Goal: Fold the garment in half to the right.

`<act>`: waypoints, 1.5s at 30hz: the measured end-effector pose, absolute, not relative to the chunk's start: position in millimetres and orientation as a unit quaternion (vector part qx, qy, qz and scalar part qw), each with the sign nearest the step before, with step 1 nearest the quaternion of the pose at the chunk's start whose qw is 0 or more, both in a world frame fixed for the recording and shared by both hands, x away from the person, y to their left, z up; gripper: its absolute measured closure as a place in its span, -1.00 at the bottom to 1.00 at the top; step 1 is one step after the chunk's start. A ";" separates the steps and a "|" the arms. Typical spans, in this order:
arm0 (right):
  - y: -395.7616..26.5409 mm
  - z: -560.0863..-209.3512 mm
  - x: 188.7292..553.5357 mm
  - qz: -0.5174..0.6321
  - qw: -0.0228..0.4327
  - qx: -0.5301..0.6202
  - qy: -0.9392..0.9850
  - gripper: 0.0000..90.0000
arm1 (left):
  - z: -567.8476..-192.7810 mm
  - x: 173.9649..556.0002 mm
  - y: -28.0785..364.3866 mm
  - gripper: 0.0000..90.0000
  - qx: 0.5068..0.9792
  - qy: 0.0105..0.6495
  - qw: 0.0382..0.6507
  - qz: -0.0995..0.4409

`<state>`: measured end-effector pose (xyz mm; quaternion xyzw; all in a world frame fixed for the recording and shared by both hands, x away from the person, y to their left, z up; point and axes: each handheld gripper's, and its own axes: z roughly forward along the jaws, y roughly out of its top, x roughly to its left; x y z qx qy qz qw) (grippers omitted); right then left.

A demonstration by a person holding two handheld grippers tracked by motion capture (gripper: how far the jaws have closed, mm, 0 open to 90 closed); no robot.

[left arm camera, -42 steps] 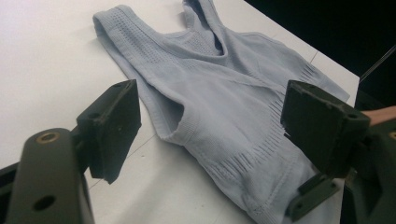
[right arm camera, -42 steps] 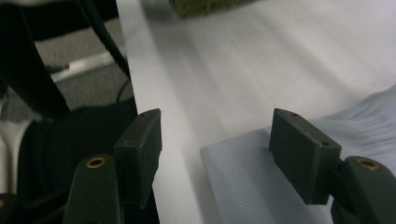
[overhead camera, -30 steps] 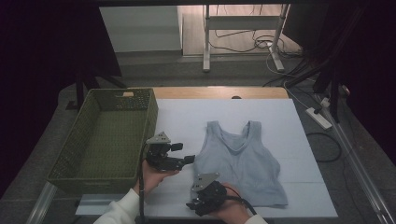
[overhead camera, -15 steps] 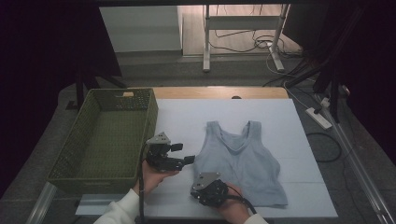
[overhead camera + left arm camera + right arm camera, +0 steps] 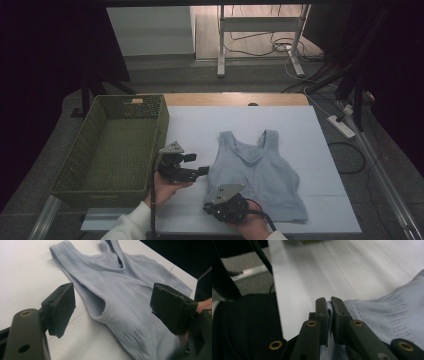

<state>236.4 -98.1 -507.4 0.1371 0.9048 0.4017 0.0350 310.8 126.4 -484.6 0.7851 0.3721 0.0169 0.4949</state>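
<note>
Two grippers worked at a white desk point(image 5: 280, 125) on which a pale blue tank top point(image 5: 260, 177) lay spread flat, straps toward the far edge and hem toward the person. The top was the landmark for everything else. Just beside its near hem corner, on the person's left side of it, sat the right gripper point(image 5: 212, 207), held in a hand at the desk's near edge. Its fingers point(image 5: 322, 315) had just been closing, and in the right gripper view they stood nearly together, clamped on the ribbed hem of the top point(image 5: 387, 315), a thin fold of blue cloth showing in the narrow slit between them. The rest of the garment ran away to the right of that view, lying loose on the desk.

Left of the top, near its armhole side and clear of the cloth, hovered the left gripper point(image 5: 202, 171), held in a hand with a white sleeve point(image 5: 127, 225). Its fingers point(image 5: 60, 307) stood wide apart with nothing between them; in the left gripper view the top point(image 5: 120, 295) lay on the desk beyond and below them, its armhole edge curling up slightly, and neither finger touched it.

Farther left of the top, past the left gripper, a green woven basket point(image 5: 160, 130) stood at the desk's left side, well apart from the garment. Beyond the top's straps, the white surface gave way to a bare wooden strip point(image 5: 235, 99) along the far edge.
</note>
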 end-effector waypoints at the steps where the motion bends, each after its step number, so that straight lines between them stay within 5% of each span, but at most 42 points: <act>1: -98.3 -506.1 234.8 0.405 0.033 0.135 0.904 0.88 | -484.7 311.0 126.0 -0.53 0.785 0.372 0.495 0.017; 12: -91.4 -494.6 216.3 0.436 -0.003 0.105 0.894 0.88 | -488.1 313.7 126.7 -0.52 0.785 0.379 0.489 0.021; 45: -94.8 -492.0 210.0 0.447 -0.004 0.092 0.890 0.88 | -526.1 359.4 99.7 -0.44 0.794 0.419 0.440 0.037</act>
